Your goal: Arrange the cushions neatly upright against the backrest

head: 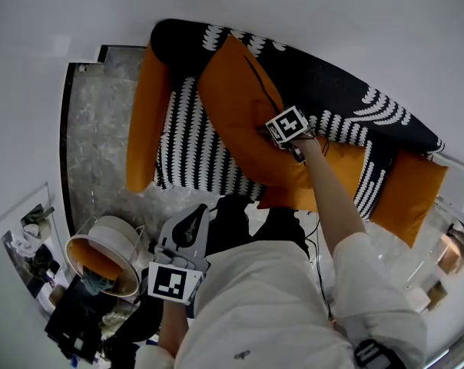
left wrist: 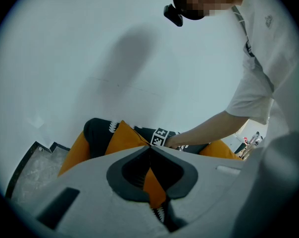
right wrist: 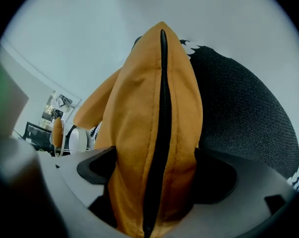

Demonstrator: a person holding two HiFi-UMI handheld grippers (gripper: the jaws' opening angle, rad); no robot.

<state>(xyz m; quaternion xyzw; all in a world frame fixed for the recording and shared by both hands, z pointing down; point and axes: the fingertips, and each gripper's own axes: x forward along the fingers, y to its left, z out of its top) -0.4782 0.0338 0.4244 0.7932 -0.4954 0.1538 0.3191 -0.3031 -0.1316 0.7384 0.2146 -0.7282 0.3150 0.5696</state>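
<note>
An orange cushion [head: 240,106] with a dark zipper stands tilted on the black-and-white patterned sofa [head: 187,148], leaning toward the dark backrest [head: 332,83]. My right gripper [head: 278,134] points steeply down onto its top edge. In the right gripper view the cushion [right wrist: 154,108] fills the gap between the jaws of the right gripper [right wrist: 157,175], zipper seam in the middle, touching both pads. My left gripper [head: 193,215] hangs in front of the sofa, away from the cushions. Its tips [left wrist: 150,147] meet with nothing between them. More orange cushioning [head: 347,167] lies under my right forearm.
Orange bolsters [head: 146,121] [head: 412,194] close both sofa ends. A round white tub with an orange inside [head: 105,256] stands on the marble floor [head: 94,129] at the left front. Clutter sits at the lower left and far right. A white wall runs behind the sofa.
</note>
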